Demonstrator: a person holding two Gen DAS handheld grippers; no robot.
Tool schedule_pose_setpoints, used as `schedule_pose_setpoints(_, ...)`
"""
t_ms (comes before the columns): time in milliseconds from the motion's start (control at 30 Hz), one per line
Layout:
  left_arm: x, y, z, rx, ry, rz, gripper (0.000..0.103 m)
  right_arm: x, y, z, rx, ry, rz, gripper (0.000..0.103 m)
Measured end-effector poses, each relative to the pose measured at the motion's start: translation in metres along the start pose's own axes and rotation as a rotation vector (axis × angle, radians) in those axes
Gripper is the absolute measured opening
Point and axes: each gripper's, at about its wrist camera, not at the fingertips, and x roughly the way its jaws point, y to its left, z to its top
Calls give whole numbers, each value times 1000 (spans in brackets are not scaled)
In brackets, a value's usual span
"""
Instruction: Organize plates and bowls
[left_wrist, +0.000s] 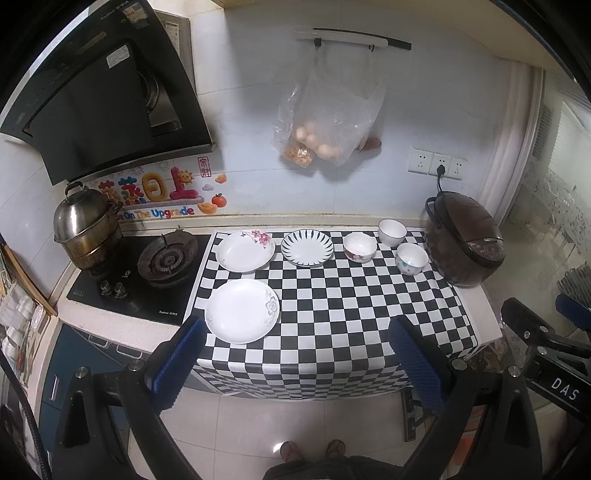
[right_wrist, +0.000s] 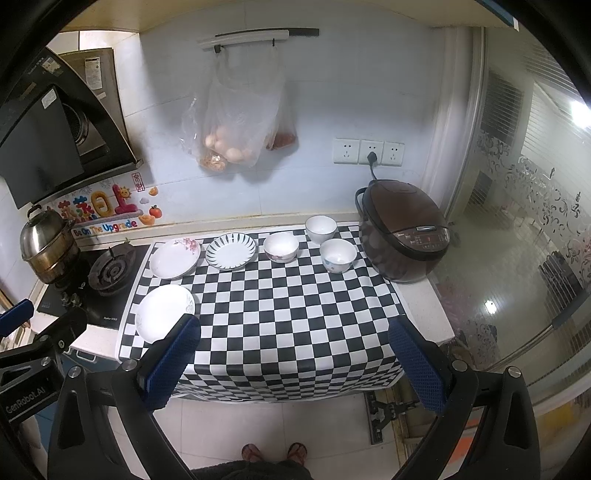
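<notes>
Both claws hang well back from the counter, above the floor, with nothing between their blue pads. The left gripper (left_wrist: 295, 365) has its jaws spread wide, and the right gripper (right_wrist: 293, 365) is spread just as wide; each sees a part of the other at the edge of its view. Ahead of them lies a checkered cloth (left_wrist: 332, 314) carrying all the dishes, none stacked. Nearest the left claw, just beyond its left finger, sits a white plate with a grey flower (left_wrist: 242, 311). Farther ahead, along the back edge of the cloth, stand a white plate with pink flowers (left_wrist: 245, 252), then a plate with a dark striped rim (left_wrist: 307, 247) just beside it, then three bowls well ahead of the right claw: a bowl with a patterned base (right_wrist: 280, 247), a plain white bowl (right_wrist: 320, 229) behind it toward the wall, and a bowl with a small blue motif (right_wrist: 338, 255) nearest the brown rice cooker (right_wrist: 404, 230). A gas stove (left_wrist: 166, 258) and a steel pot (left_wrist: 85, 225) lie off to the left of both claws.
</notes>
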Motion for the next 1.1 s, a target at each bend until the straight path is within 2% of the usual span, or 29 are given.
schedule_pose_setpoints(1100, 0, 0, 1, -1, 4, -3, 100, 0, -1, 2, 0, 3, -3, 103)
